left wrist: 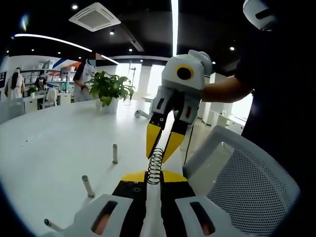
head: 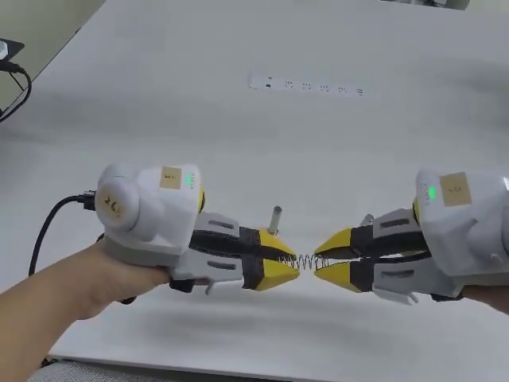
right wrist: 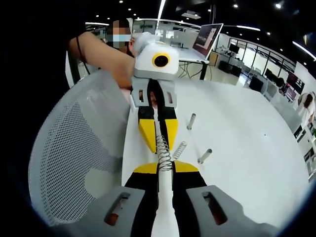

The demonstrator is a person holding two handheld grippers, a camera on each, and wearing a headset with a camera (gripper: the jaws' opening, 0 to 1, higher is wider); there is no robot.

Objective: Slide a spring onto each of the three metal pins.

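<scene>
White table [head: 159, 119], open office setting: the work surface for the items below.

Spring [head: 307, 260]: one, coiled wire. It is held off the table and lies horizontal, spanning the gap between the two sets of yellow tips near the table's front edge.

Left hand-held gripper [head: 296, 265]: jaws closed on the spring's left end. A hand [head: 103, 278] holds the body, and a black cable [head: 48, 227] leaves its rear.

Right hand-held gripper [head: 318, 263]: jaws narrowed onto the spring's other end and apparently pinching it, though the contact is small in every view.

Loose spring [right wrist: 179, 149]: one, lying flat on the table just beside the right hand-held gripper's tips.

Pins: three, metal, standing on the table in a row to one side of the grippers. They are the far pin [left wrist: 114, 153], middle pin [left wrist: 87, 186] and near pin [left wrist: 49, 224]. The far and middle shafts are bare.

Power strip [head: 306, 84]: white, far across the table, well apart from the work.

Mesh chair [left wrist: 237, 177]: white, beside the table edge.

Potted plant [left wrist: 111, 88]: green, beyond the table's far end.
</scene>
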